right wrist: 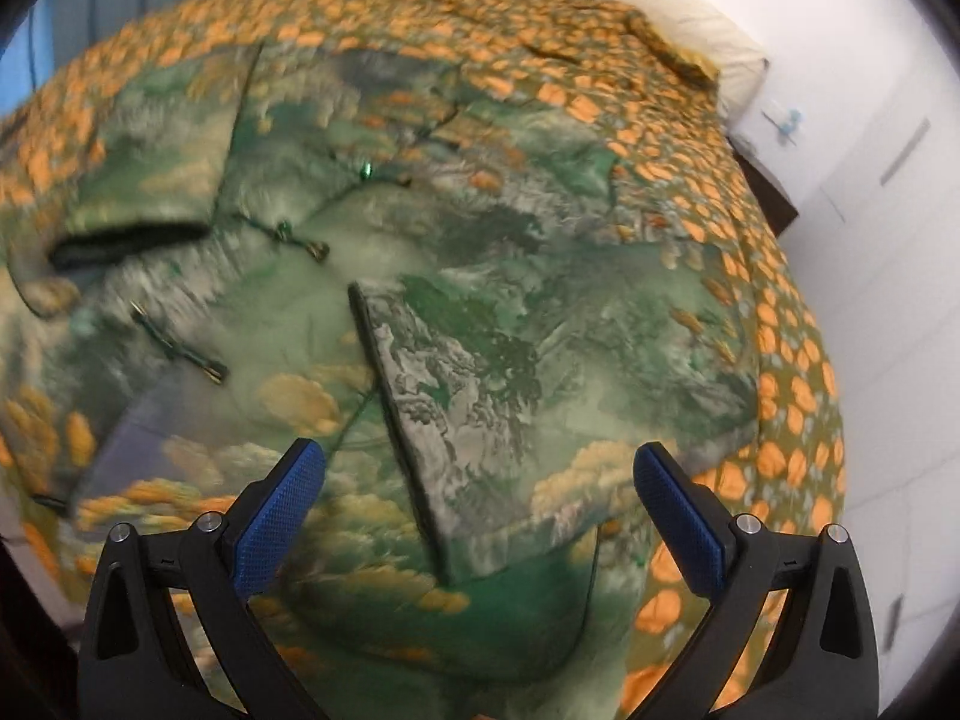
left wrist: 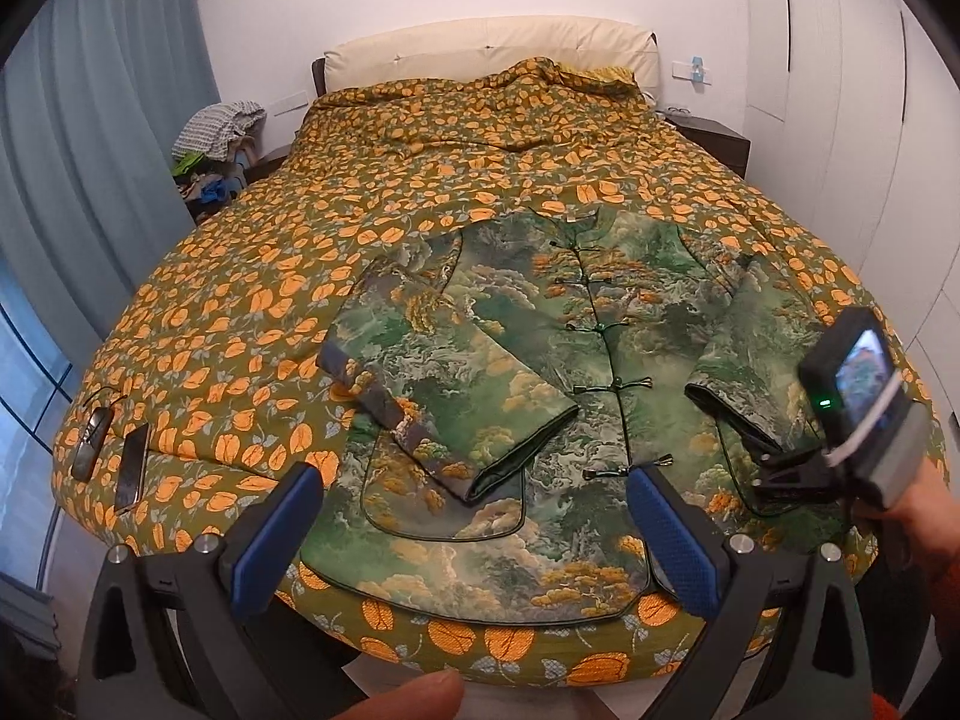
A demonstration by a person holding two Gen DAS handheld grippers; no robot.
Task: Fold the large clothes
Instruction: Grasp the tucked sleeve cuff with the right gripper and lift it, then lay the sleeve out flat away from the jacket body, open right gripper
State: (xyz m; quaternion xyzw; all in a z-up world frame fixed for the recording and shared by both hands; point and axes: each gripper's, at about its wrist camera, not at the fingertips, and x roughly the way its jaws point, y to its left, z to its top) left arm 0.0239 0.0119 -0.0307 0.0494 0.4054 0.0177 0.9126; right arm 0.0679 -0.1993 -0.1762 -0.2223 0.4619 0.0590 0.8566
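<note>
A green landscape-print jacket lies face up on the bed, near the foot edge, collar toward the headboard, front closed w/ a row of knot buttons down the middle. One sleeve is folded in across the jacket's chest, cuff pointing toward the hem. The other sleeve lies angled down along the jacket's side, cuff open.

Left gripper hovers above the hem area, jaws wide apart, nothing between the blue pads. A fingertip shows at the bottom edge of the left view.

Right gripper sits low over the second sleeve, jaws also spread wide, holding nothing; the cuff edge runs between the pads, but whether the pads touch cloth can't be told. Right view is blurred. In the left view the right gripper's camera body shows beside that sleeve.

Two phones lie side by side on the bedspread, well apart from the jacket. A clothes pile sits beside the bed near the curtain.
</note>
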